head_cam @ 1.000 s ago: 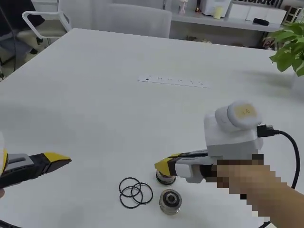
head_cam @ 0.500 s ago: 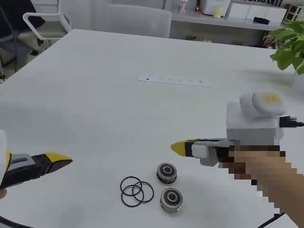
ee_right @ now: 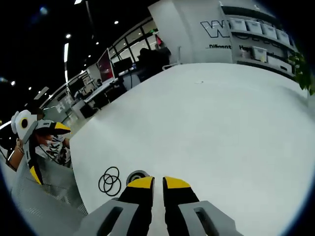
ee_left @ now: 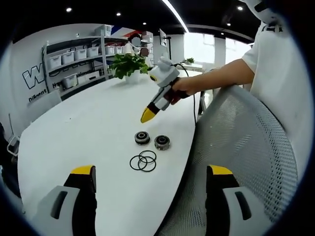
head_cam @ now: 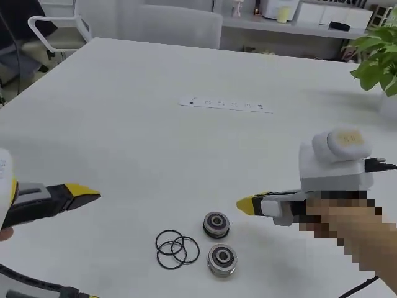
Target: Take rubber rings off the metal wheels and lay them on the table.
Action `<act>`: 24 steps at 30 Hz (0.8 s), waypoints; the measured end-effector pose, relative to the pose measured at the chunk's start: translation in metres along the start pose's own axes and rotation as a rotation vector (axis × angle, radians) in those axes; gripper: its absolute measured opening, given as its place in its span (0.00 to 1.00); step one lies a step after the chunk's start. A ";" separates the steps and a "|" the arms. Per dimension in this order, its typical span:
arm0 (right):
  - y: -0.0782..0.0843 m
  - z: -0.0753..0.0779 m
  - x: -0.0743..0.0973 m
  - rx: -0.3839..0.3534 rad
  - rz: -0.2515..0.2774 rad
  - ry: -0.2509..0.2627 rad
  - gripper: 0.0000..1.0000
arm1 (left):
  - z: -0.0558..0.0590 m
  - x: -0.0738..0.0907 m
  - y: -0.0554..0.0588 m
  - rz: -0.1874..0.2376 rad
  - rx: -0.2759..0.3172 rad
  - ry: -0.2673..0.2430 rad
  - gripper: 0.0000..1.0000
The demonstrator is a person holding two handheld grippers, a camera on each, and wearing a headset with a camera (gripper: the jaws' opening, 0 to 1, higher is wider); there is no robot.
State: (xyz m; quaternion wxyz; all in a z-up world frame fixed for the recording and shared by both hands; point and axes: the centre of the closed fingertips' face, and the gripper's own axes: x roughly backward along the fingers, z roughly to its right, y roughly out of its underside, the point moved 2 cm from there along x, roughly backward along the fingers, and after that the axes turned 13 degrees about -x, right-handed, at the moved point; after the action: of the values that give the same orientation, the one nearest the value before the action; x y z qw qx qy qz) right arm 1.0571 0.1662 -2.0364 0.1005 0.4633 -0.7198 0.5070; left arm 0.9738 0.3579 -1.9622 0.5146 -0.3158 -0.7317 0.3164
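Two metal wheels stand side by side near the table's front edge, the far wheel (head_cam: 216, 225) and the near wheel (head_cam: 222, 259). Left of them lie several thin black rubber rings (head_cam: 177, 249), overlapping in a small heap. My right gripper (head_cam: 246, 203) hovers just right of the far wheel, shut, with nothing in it. My left gripper (head_cam: 84, 194) is well off to the left. In the left gripper view its jaws (ee_left: 151, 177) stand wide open, facing the rings (ee_left: 143, 161) and both wheels (ee_left: 142, 138) (ee_left: 161, 142). The right gripper view shows the gripper (ee_right: 158, 184), a wheel (ee_right: 137, 176) and the rings (ee_right: 110, 180).
A white power strip (head_cam: 226, 104) lies mid-table. A green plant (head_cam: 375, 62) stands at the far right, and office chairs (head_cam: 180, 25) stand behind the table. A white mesh chair back (ee_left: 236, 147) is close beside my left gripper. The table's front edge runs just below the wheels.
My right gripper has drawn back to the right from the far wheel, which now stands uncovered. The left gripper has edged slightly right.
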 end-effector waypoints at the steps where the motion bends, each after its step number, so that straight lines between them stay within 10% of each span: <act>1: 0.002 0.001 0.000 0.010 -0.012 0.000 0.04 | -0.002 0.001 -0.003 0.000 -0.018 -0.003 0.91; 11: 0.014 0.005 -0.005 0.068 -0.076 0.010 0.07 | -0.029 0.005 -0.042 0.053 -0.080 -0.015 0.83; 24: 0.027 0.002 -0.010 0.189 -0.145 -0.002 0.11 | -0.062 -0.043 -0.083 0.106 -0.238 0.042 0.71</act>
State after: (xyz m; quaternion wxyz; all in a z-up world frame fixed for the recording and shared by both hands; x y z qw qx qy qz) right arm 1.0423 0.1722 -2.0609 0.0918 0.5220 -0.6335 0.5637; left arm 1.0329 0.2825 -1.9039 0.4712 -0.4196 -0.7354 0.2472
